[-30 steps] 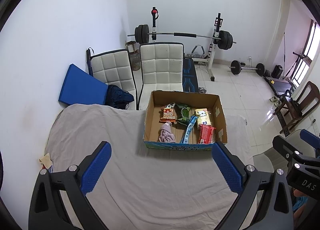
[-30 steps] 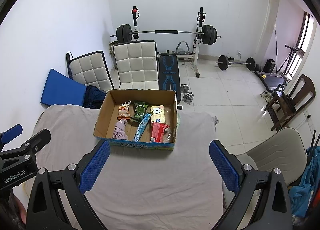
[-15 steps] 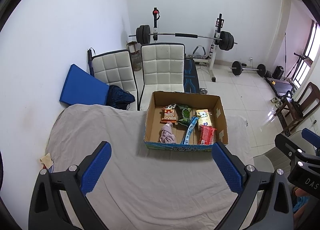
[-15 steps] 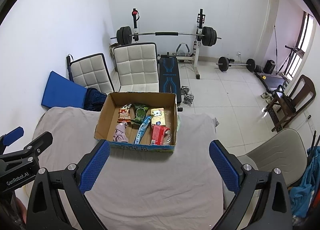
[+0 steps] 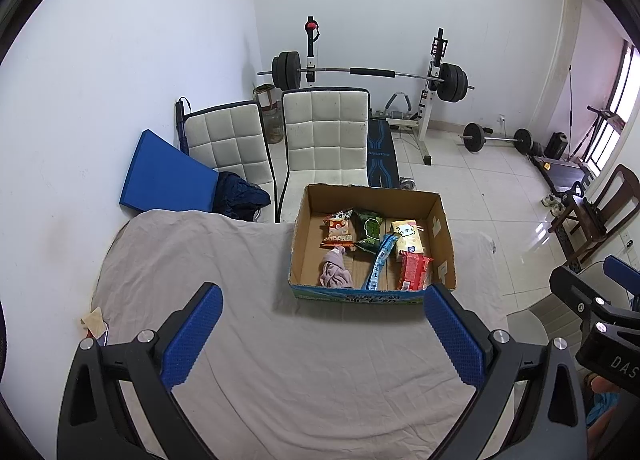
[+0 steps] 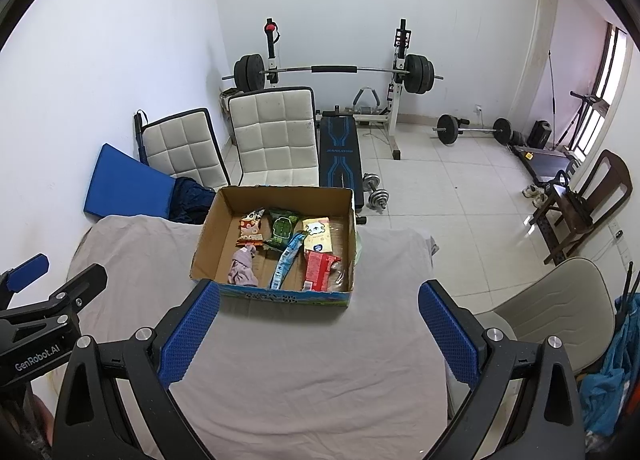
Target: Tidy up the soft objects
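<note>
While both tools are hovering above the cloth-covered desk (image 5: 280,360), the left hand-held gripper (image 5: 322,334) is holding its blue-padded fingers (image 5: 192,334) spread wide with nothing between them, and the right hand-held gripper (image 6: 319,334) is doing the same, released and empty. Each is showing up at the edge of the other's view, the two sitting side by side and well apart.

A cardboard box (image 5: 444,244) is sitting open on the far part of the desk, beyond both sets of fingertips and not touching them. Inside it, the soft objects are lying loosely together: an orange snack bag (image 5: 338,230) at the far left, a dark green snack bag (image 5: 370,226) just beside it, a yellow packet (image 5: 408,236) to the right, and a red packet (image 5: 414,270) nearer the front wall. A long blue wrapper (image 5: 380,260) is lying diagonally between the green bag and the red packet. A crumpled pinkish cloth (image 5: 334,272) is resting at the front left of the box floor.

Behind the desk, two white padded chairs (image 5: 324,140) are standing side by side, with a barbell rack (image 5: 368,72) against the back wall and a blue mat (image 5: 168,178) leaning at the left.
</note>
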